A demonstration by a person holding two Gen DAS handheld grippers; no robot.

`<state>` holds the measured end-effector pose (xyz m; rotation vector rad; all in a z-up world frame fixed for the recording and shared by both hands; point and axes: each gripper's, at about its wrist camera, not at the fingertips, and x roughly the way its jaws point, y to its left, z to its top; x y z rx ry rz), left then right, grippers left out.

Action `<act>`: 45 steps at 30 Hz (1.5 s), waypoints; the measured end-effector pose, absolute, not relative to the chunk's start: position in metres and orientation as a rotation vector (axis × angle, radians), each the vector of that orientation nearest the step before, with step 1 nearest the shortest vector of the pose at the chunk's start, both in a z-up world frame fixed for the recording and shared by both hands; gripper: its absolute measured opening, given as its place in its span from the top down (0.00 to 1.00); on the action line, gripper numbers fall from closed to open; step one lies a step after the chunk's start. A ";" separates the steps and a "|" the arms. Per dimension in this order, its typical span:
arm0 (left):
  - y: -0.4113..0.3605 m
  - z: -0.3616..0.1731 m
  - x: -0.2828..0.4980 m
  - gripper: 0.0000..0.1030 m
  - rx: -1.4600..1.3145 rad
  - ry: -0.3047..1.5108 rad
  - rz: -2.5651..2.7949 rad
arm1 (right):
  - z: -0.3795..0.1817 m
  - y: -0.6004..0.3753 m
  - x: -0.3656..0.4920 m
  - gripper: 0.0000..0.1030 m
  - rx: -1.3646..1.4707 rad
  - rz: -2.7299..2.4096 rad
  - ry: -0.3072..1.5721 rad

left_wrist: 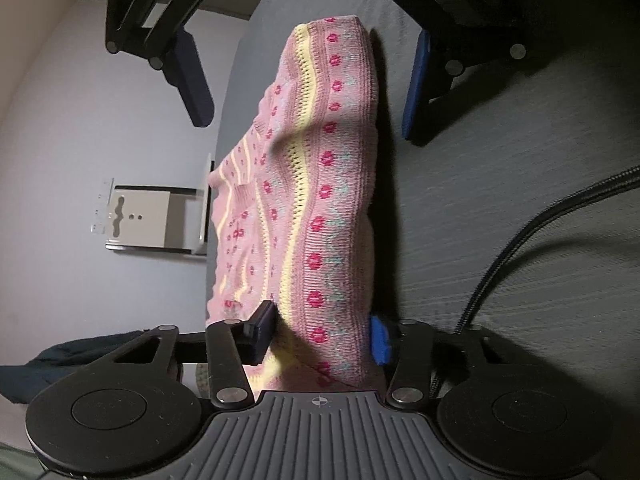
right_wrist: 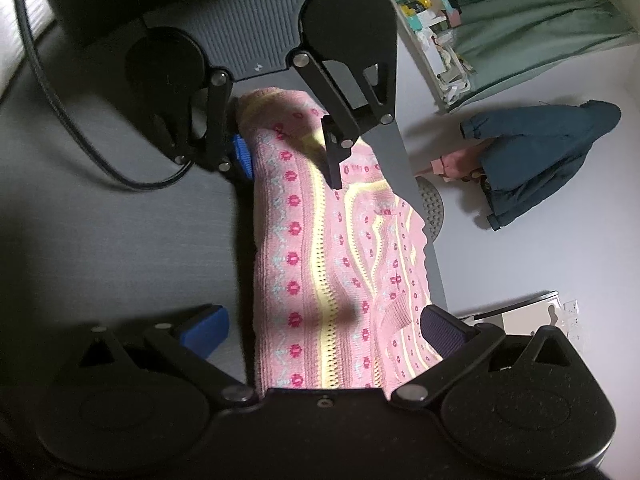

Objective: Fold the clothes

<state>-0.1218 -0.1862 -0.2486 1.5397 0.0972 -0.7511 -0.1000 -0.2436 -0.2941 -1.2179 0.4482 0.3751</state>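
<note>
The left tool (left_wrist: 320, 336) has its 2 fingers drawn in close, pinching from both sides. Facing it, the right tool (right_wrist: 326, 330) holds its 2 fingers spread wide apart, their pads touching nothing.

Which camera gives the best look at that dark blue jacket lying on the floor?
The right wrist view: the dark blue jacket lies whole and well lit on the pale floor beyond the table edge. The left wrist view catches only a dim sliver of it behind the left gripper's linkage.
</note>
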 end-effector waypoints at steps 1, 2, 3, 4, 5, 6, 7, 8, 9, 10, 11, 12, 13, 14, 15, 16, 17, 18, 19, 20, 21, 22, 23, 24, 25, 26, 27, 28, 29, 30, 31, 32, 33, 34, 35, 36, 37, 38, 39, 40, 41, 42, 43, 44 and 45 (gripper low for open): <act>-0.187 -0.247 -0.120 0.57 1.534 0.105 -0.754 | -0.295 -0.243 -0.101 0.00 -1.225 0.375 0.444; -0.188 -0.245 -0.118 0.57 1.529 0.113 -0.757 | -0.296 -0.242 -0.102 0.00 -1.239 0.374 0.434; -0.189 -0.243 -0.116 0.59 1.518 0.125 -0.761 | -0.297 -0.241 -0.104 0.00 -1.254 0.373 0.424; -0.189 -0.242 -0.114 0.60 1.506 0.139 -0.764 | -0.299 -0.240 -0.105 0.00 -1.268 0.372 0.414; -0.189 -0.240 -0.112 0.61 1.492 0.151 -0.767 | -0.300 -0.239 -0.107 0.00 -1.283 0.371 0.403; -0.190 -0.238 -0.109 0.62 1.478 0.163 -0.770 | -0.303 -0.237 -0.109 0.00 -1.307 0.371 0.384; -0.190 -0.235 -0.107 0.64 1.453 0.177 -0.774 | -0.305 -0.235 -0.111 0.00 -1.326 0.368 0.367; -0.190 -0.231 -0.105 0.66 1.427 0.192 -0.777 | -0.306 -0.233 -0.110 0.00 -1.331 0.361 0.358; -0.189 -0.228 -0.102 0.67 1.399 0.208 -0.777 | -0.307 -0.230 -0.110 0.00 -1.335 0.354 0.349; -0.189 -0.224 -0.099 0.68 1.372 0.225 -0.777 | -0.307 -0.228 -0.107 0.00 -1.328 0.343 0.348; -0.189 -0.221 -0.096 0.68 1.344 0.242 -0.777 | -0.307 -0.226 -0.104 0.00 -1.317 0.329 0.348; -0.188 -0.218 -0.094 0.69 1.326 0.252 -0.777 | -0.307 -0.224 -0.101 0.00 -1.307 0.315 0.349; -0.187 -0.215 -0.091 0.69 1.308 0.263 -0.778 | -0.307 -0.223 -0.097 0.00 -1.294 0.298 0.353; -0.187 -0.213 -0.089 0.69 1.291 0.273 -0.778 | -0.307 -0.224 -0.094 0.00 -1.283 0.282 0.361; -0.186 -0.210 -0.086 0.69 1.273 0.283 -0.778 | -0.306 -0.224 -0.092 0.00 -1.272 0.267 0.369; -0.185 -0.208 -0.085 0.69 1.267 0.287 -0.779 | -0.305 -0.225 -0.089 0.00 -1.260 0.252 0.377; -0.184 -0.207 -0.082 0.69 1.261 0.293 -0.782 | -0.305 -0.225 -0.086 0.00 -1.250 0.236 0.385; -0.183 -0.205 -0.079 0.69 1.243 0.304 -0.786 | -0.304 -0.226 -0.083 0.00 -1.251 0.210 0.390; -0.182 -0.203 -0.076 0.69 1.231 0.311 -0.788 | -0.304 -0.227 -0.080 0.00 -1.252 0.183 0.395; -0.181 -0.201 -0.074 0.69 1.219 0.318 -0.791 | -0.305 -0.229 -0.078 0.00 -1.260 0.156 0.394; -0.181 -0.199 -0.072 0.69 1.215 0.317 -0.791 | -0.305 -0.230 -0.075 0.00 -1.268 0.129 0.393; -0.180 -0.198 -0.070 0.69 1.209 0.322 -0.792 | -0.306 -0.230 -0.074 0.00 -1.270 0.118 0.395; -0.180 -0.197 -0.068 0.69 1.204 0.326 -0.793 | -0.306 -0.230 -0.071 0.00 -1.272 0.113 0.395; -0.180 -0.197 -0.067 0.69 1.207 0.327 -0.794 | -0.308 -0.230 -0.070 0.00 -1.278 0.106 0.387; -0.180 -0.198 -0.067 0.69 1.210 0.328 -0.794 | -0.310 -0.229 -0.069 0.00 -1.288 0.098 0.374; -0.181 -0.198 -0.070 0.69 1.219 0.324 -0.794 | -0.311 -0.227 -0.068 0.01 -1.297 0.085 0.358; -0.182 -0.199 -0.074 0.69 1.229 0.319 -0.793 | -0.313 -0.227 -0.066 0.01 -1.307 0.074 0.343; -0.182 -0.199 -0.074 0.68 1.233 0.318 -0.792 | -0.315 -0.226 -0.066 0.02 -1.319 0.067 0.329; -0.182 -0.199 -0.075 0.68 1.237 0.317 -0.790 | -0.317 -0.224 -0.065 0.03 -1.331 0.060 0.315; -0.183 -0.199 -0.074 0.68 1.238 0.316 -0.786 | -0.318 -0.223 -0.065 0.04 -1.343 0.054 0.302; -0.184 -0.198 -0.074 0.68 1.239 0.314 -0.781 | -0.320 -0.222 -0.062 0.09 -1.348 0.060 0.305; -0.184 -0.200 -0.077 0.68 1.255 0.305 -0.777 | -0.321 -0.221 -0.059 0.20 -1.352 0.066 0.308; -0.185 -0.202 -0.080 0.65 1.272 0.295 -0.772 | -0.323 -0.220 -0.057 0.26 -1.357 0.072 0.312; -0.186 -0.203 -0.084 0.62 1.295 0.281 -0.770 | -0.324 -0.219 -0.054 0.35 -1.360 0.078 0.315; -0.187 -0.208 -0.088 0.60 1.334 0.267 -0.769 | -0.324 -0.219 -0.054 0.40 -1.351 0.086 0.328; -0.188 -0.212 -0.091 0.50 1.374 0.252 -0.767 | -0.323 -0.219 -0.053 0.43 -1.340 0.094 0.339; -0.187 -0.216 -0.095 0.38 1.400 0.229 -0.759 | -0.321 -0.219 -0.053 0.54 -1.324 0.101 0.340; -0.187 -0.220 -0.098 0.33 1.427 0.204 -0.751 | -0.318 -0.218 -0.053 0.63 -1.307 0.107 0.341; -0.187 -0.225 -0.102 0.27 1.453 0.180 -0.742 | -0.312 -0.219 -0.052 0.66 -1.274 0.110 0.346; -0.186 -0.227 -0.103 0.27 1.455 0.173 -0.733 | -0.307 -0.220 -0.052 0.67 -1.241 0.112 0.351; -0.187 -0.228 -0.102 0.27 1.460 0.171 -0.720 | -0.301 -0.221 -0.051 0.68 -1.208 0.115 0.355; -0.187 -0.230 -0.101 0.27 1.466 0.170 -0.706 | -0.296 -0.222 -0.050 0.68 -1.183 0.118 0.353; -0.189 -0.231 -0.100 0.27 1.475 0.160 -0.693 | -0.294 -0.223 -0.050 0.69 -1.166 0.120 0.352; -0.190 -0.233 -0.098 0.26 1.484 0.151 -0.679 | -0.291 -0.224 -0.049 0.69 -1.149 0.122 0.351; -0.191 -0.234 -0.096 0.26 1.493 0.141 -0.665 | -0.289 -0.225 -0.050 0.70 -1.135 0.122 0.352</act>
